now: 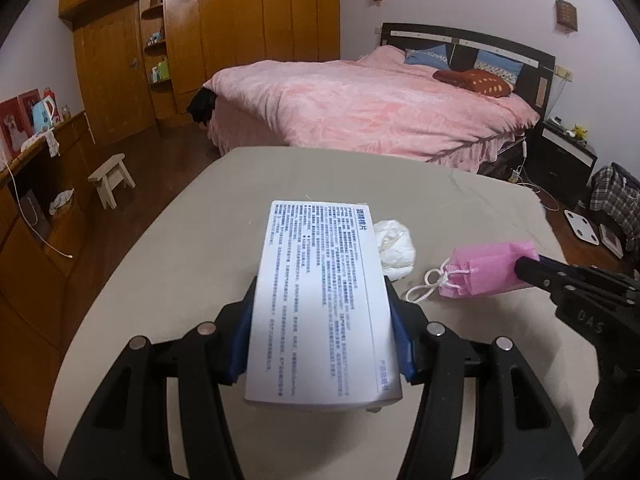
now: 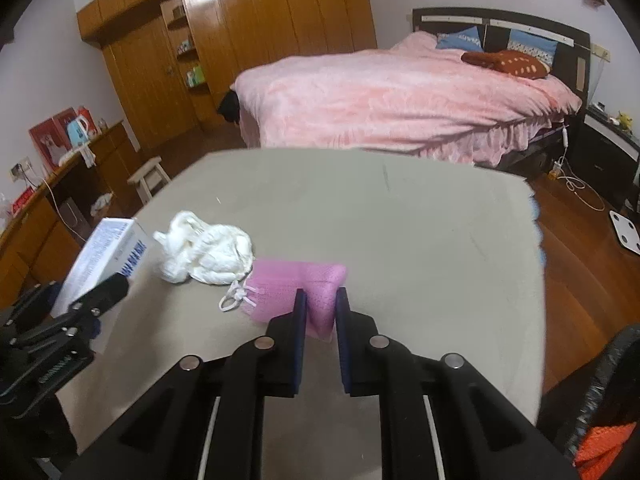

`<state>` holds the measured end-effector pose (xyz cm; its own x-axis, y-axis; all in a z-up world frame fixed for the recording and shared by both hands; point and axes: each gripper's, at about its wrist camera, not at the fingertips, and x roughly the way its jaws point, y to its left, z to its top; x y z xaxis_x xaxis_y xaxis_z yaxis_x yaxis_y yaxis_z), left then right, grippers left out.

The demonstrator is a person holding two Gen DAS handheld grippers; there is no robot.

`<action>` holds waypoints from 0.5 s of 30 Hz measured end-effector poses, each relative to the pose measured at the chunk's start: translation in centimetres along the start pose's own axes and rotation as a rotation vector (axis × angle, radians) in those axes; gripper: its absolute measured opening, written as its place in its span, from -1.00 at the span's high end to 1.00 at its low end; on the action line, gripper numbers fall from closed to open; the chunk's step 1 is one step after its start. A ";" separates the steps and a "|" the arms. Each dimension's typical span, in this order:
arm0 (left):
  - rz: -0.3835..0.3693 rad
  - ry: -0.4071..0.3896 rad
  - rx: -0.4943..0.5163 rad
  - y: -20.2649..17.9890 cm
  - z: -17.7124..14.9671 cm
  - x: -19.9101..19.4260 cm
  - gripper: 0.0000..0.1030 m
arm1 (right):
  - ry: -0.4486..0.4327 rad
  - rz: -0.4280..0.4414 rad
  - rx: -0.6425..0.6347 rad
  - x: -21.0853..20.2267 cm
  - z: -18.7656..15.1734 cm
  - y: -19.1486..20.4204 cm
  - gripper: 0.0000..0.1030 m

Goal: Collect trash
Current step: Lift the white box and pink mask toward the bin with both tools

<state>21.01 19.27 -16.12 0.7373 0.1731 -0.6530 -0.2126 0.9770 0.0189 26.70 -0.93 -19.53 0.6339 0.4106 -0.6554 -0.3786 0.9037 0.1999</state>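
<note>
Here, going from left to right in the left wrist view, a low wooden stool (image 1: 113, 179) stands on the dark wood floor (image 1: 168, 148) beside the grey worktop (image 1: 224, 216). The left claw (image 1: 322, 320) sits partway open with its blue pads pressed against the two long sides of a white box (image 1: 320, 292) printed with blue text, so the box is gripped and lifted at a slant above the worktop. Just right of the box lies a crumpled white tissue (image 1: 394, 249), resting on the worktop. Further right is a small pink bag (image 1: 486, 268) with a white drawstring (image 1: 430, 284) trailing from its left end. The right claw (image 1: 528, 266) comes in from the right edge and has the bag's right end between its tips.

In the right wrist view the same order holds: the box (image 2: 106, 258) and the left claw (image 2: 104, 292) at the far left, the tissue (image 2: 204, 254) next, then the pink bag (image 2: 298, 284). The right claw (image 2: 321, 312) is nearly closed, its blue pads pinching a fold of the bag. Whether the bag still touches the worktop (image 2: 420, 240) I cannot tell. Beyond the worktop stands a bed (image 2: 400, 96) under a pink cover, with wooden wardrobes (image 2: 256, 20) behind it to the left.
</note>
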 end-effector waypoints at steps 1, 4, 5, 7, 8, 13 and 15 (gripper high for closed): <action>-0.001 -0.003 0.002 -0.2 0.1 -0.3 -0.06 | -0.009 0.000 0.000 -0.6 0.1 0.0 0.72; -0.016 -0.017 0.008 -0.9 0.2 -1.5 -0.06 | -0.033 -0.006 -0.007 -2.0 0.4 0.1 0.72; -0.020 -0.021 0.009 -1.1 0.3 -1.8 -0.06 | -0.040 -0.008 -0.009 -2.5 0.4 0.1 0.72; -0.027 -0.029 0.012 -1.6 0.5 -2.7 -0.06 | -0.059 -0.011 -0.009 -3.7 0.5 0.1 0.72; -0.030 -0.031 0.012 -1.9 0.5 -3.0 -0.06 | -0.068 -0.014 -0.010 -4.4 0.5 0.1 0.72; -0.057 -0.055 0.006 -3.0 0.9 -5.3 -0.06 | -0.102 -0.017 -0.003 -7.4 0.5 -0.1 0.72; -0.066 -0.074 0.017 -3.7 1.0 -6.6 -0.06 | -0.117 -0.019 0.004 -8.7 0.4 -0.4 0.72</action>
<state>17.56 14.65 -11.17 0.7950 0.1165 -0.5953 -0.1518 0.9884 -0.0093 21.64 -4.83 -13.62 0.7155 0.4041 -0.5698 -0.3631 0.9120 0.1908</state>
